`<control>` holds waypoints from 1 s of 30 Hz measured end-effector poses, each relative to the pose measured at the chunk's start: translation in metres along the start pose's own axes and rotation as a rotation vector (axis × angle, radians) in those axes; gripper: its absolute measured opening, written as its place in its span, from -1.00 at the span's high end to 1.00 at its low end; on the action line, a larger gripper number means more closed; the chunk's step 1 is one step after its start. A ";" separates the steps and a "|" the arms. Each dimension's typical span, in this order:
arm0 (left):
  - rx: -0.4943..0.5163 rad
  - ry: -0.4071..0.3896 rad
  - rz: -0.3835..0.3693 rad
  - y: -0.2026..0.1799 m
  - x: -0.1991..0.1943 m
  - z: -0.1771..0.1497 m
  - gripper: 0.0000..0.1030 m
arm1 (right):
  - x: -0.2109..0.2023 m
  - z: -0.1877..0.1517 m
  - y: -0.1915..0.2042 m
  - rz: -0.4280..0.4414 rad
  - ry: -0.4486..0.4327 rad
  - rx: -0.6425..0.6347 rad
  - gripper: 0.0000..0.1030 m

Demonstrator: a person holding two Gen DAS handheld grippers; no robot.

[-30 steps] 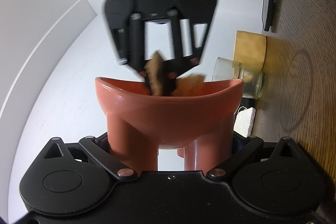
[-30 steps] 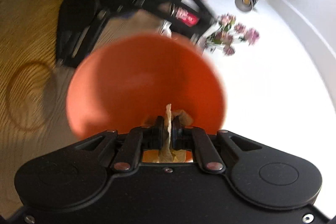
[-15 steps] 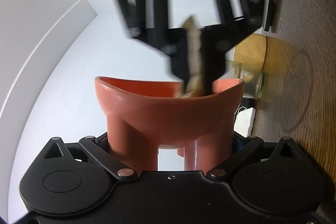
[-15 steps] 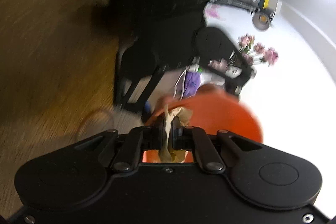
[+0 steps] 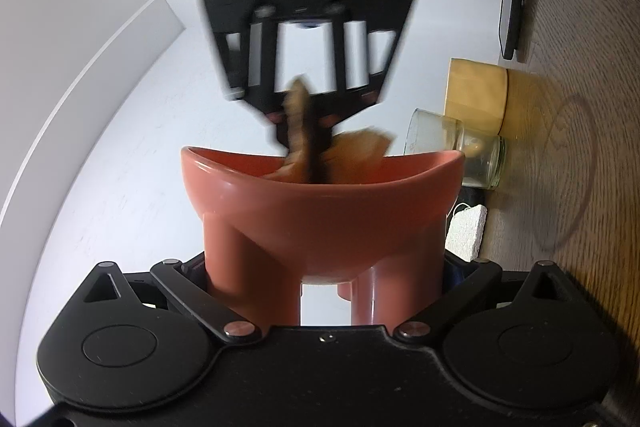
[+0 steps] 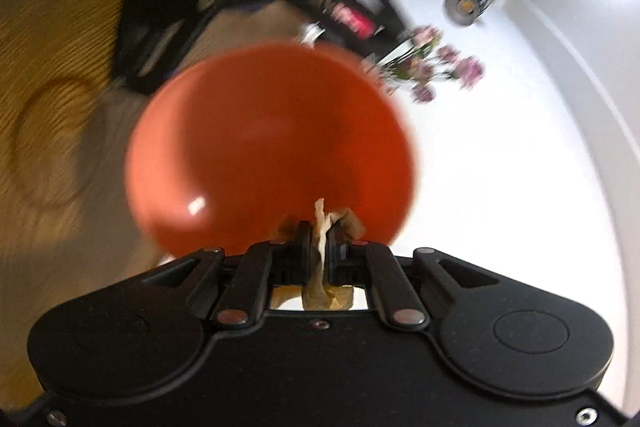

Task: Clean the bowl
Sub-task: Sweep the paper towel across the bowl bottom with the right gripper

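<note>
An orange-red bowl (image 5: 320,211) fills the middle of the left wrist view, tilted with its mouth facing away. My left gripper (image 5: 322,267) is shut on the bowl's footed base, whose legs hide the fingertips. My right gripper (image 5: 304,131) comes in from the far side, blurred, and reaches over the rim into the bowl. It is shut on a crumpled brown paper towel (image 5: 360,143). The right wrist view looks into the bowl (image 6: 260,131), with the towel (image 6: 320,227) pinched in my right gripper (image 6: 319,231) near the lower rim.
A wooden table (image 5: 580,147) runs along the right of the left wrist view. On it are a glass jar (image 5: 456,151), a white sponge block (image 5: 466,231) and a tan round container (image 5: 476,95). Pink flowers (image 6: 436,71) stand behind the bowl.
The right gripper swept the towel up and right to the bowl's rim half a second ago, then came back toward the middle of the bowl. The left gripper and bowl stayed still.
</note>
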State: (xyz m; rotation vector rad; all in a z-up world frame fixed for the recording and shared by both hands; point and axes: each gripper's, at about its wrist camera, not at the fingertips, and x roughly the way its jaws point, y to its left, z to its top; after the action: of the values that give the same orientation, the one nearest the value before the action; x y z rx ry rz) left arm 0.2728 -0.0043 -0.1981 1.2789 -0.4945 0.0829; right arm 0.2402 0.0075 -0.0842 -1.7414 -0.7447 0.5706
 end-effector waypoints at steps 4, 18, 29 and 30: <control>0.000 0.000 0.000 0.000 0.000 0.000 -0.89 | -0.011 0.004 0.021 0.092 -0.014 0.000 0.85; 0.000 0.000 0.000 0.001 -0.001 -0.001 -0.89 | -0.039 0.038 0.001 0.008 -0.153 0.041 0.85; 0.000 0.000 0.000 0.000 -0.001 0.000 -0.89 | -0.016 -0.020 0.009 0.061 0.019 0.050 0.85; 0.000 0.000 0.000 0.000 -0.001 -0.001 -0.89 | -0.017 -0.020 0.011 0.067 0.021 0.052 0.85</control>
State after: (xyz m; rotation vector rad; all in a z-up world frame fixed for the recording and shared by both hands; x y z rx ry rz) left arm 0.2715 -0.0033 -0.1984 1.2789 -0.4945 0.0829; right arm 0.2446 -0.0207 -0.0890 -1.7271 -0.6538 0.6110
